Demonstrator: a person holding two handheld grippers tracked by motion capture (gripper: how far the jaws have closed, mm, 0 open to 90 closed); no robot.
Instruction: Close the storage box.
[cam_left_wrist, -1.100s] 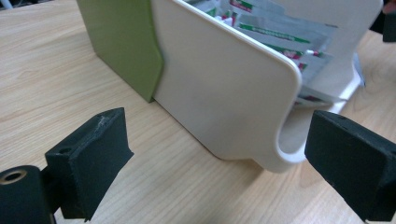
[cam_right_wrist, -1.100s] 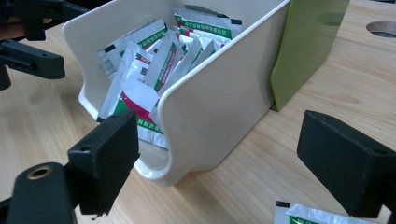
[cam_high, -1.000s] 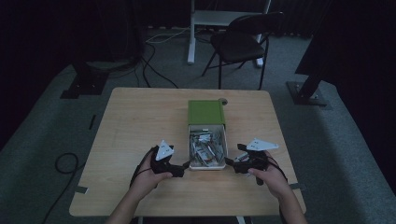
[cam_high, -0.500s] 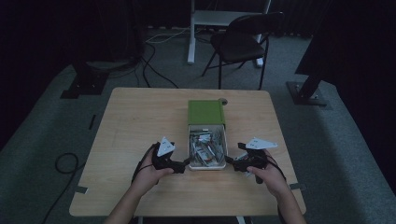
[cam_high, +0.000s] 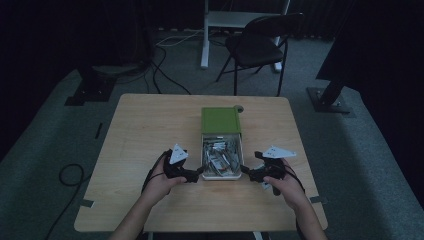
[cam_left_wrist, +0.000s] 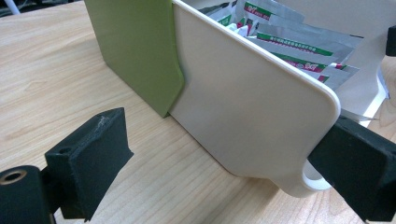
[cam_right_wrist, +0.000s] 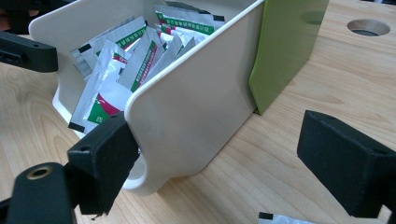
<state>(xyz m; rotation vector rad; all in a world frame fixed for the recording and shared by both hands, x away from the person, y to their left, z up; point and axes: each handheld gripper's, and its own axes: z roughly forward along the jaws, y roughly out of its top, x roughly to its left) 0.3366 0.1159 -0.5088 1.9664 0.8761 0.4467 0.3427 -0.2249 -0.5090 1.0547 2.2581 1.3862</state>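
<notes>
- Pale wood worktop (cam_high: 140, 125), one cream plastic drawer (cam_left_wrist: 252, 107) at its middle, pulled out of one green case (cam_high: 220, 120).
- Left tongs (cam_high: 196, 173) gape wide at the drawer's left corner.
- Many foil sachets (cam_right_wrist: 116, 65) fill the drawer.
- Right tongs (cam_high: 247, 172) gape at its right corner.
- One chair (cam_high: 257, 45) beyond.

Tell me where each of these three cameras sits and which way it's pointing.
High view: above the person's side, looking forward and down at the table; both forearms, left gripper, right gripper.
Left gripper view: low, facing the white drawer and green box; own fingers.
Right gripper view: mirrors it from the opposite side; own fingers.
Both gripper views share the drawer's sachets.
</notes>
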